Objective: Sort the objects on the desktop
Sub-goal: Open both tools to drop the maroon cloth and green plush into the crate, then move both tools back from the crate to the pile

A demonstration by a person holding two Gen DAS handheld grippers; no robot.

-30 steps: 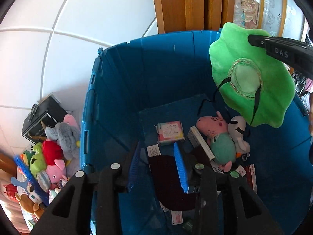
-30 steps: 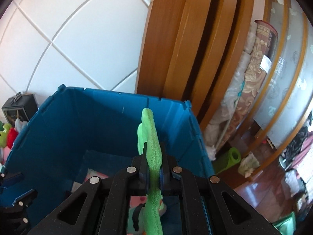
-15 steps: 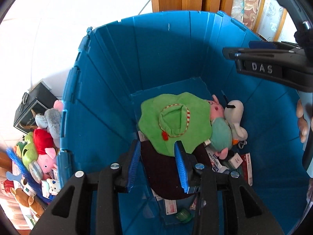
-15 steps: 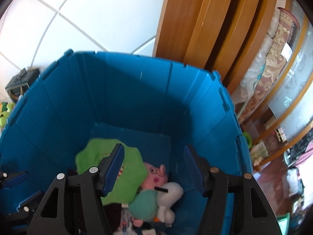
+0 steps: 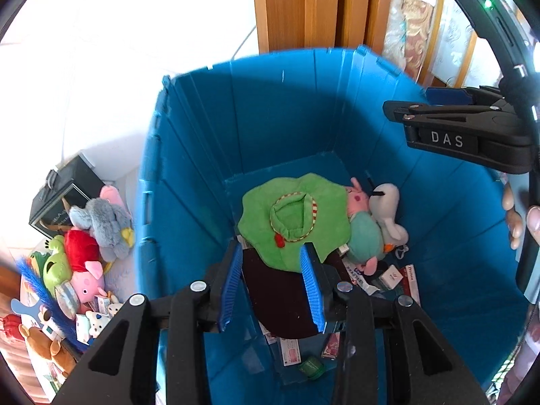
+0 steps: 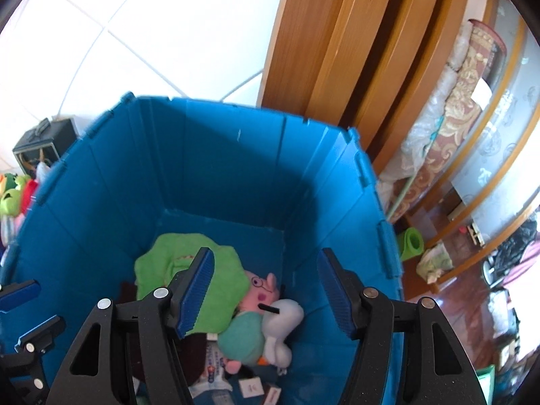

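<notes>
A deep blue bin (image 5: 189, 168) fills both views. A green plush hat (image 5: 290, 216) lies flat on the bin floor, also seen in the right wrist view (image 6: 219, 290). Beside it lie a pink pig plush (image 5: 362, 233) and a white plush (image 5: 388, 209). My left gripper (image 5: 271, 287) is open and empty above the bin. My right gripper (image 6: 265, 297) is open and empty above the bin; it also shows at the right of the left wrist view (image 5: 435, 114).
Small boxes and packets (image 5: 395, 276) and a dark cloth (image 5: 280, 300) lie on the bin floor. A pile of plush toys (image 5: 91, 243) and a black box (image 5: 64, 189) sit left of the bin. Wooden door frames (image 6: 330, 60) stand behind it.
My right gripper opened and let go of the green hat, which dropped onto the bin floor. Both grippers have risen slightly above the bin.
</notes>
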